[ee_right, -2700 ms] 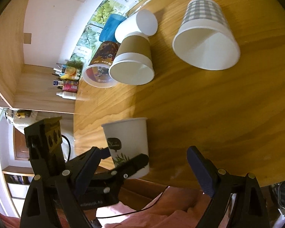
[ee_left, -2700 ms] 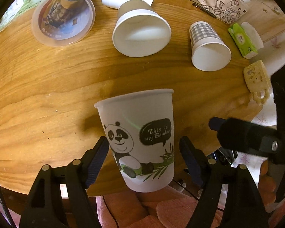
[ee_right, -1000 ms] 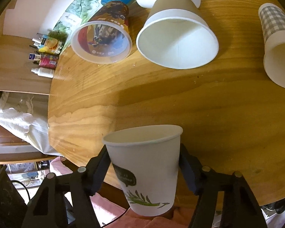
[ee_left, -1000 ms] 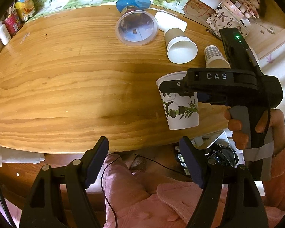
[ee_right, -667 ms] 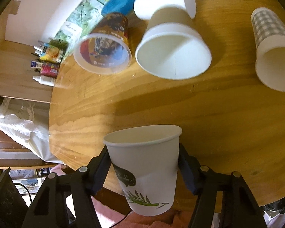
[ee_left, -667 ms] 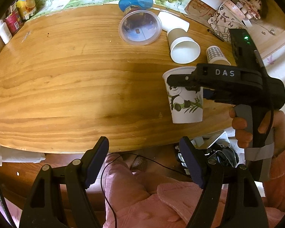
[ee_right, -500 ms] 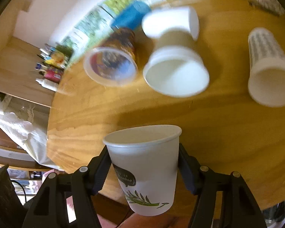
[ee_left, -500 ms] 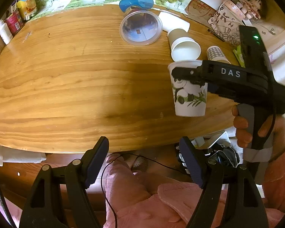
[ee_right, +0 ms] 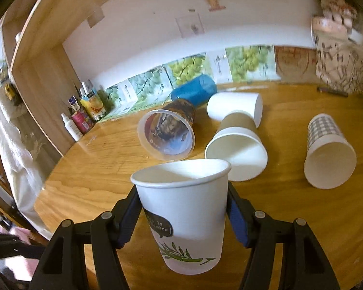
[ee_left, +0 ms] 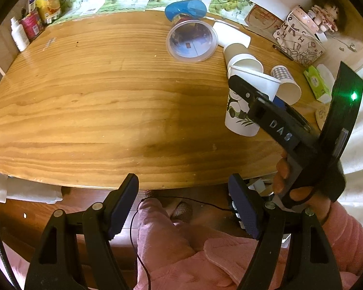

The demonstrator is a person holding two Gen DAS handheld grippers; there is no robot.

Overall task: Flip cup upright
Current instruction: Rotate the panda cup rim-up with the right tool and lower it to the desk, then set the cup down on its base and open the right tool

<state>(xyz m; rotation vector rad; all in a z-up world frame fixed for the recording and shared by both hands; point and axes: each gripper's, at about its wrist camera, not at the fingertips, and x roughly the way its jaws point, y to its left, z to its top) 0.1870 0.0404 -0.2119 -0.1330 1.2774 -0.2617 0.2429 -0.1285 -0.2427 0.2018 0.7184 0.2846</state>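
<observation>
The white panda paper cup [ee_right: 186,220] stands mouth up between the fingers of my right gripper [ee_right: 184,220], which is shut on its sides. In the left wrist view the cup [ee_left: 244,111] is over the right part of the wooden table [ee_left: 109,101], half hidden by the right gripper's black body; whether its base touches the table I cannot tell. My left gripper [ee_left: 186,205] is open and empty, held off the table's near edge above a pink-clad lap.
Several cups lie on their sides behind the panda cup: a clear plastic cup [ee_right: 167,135], a brown-sleeved cup [ee_right: 237,152], a white cup [ee_right: 234,108], a blue cup [ee_right: 193,91] and a checked cup [ee_right: 326,154]. Bottles [ee_right: 84,116] stand at the far left. A patterned bag [ee_left: 300,43] sits far right.
My right gripper has carried the cup further over the table toward the lying cups and tilted level. The left gripper has stayed open near the table's edge.
</observation>
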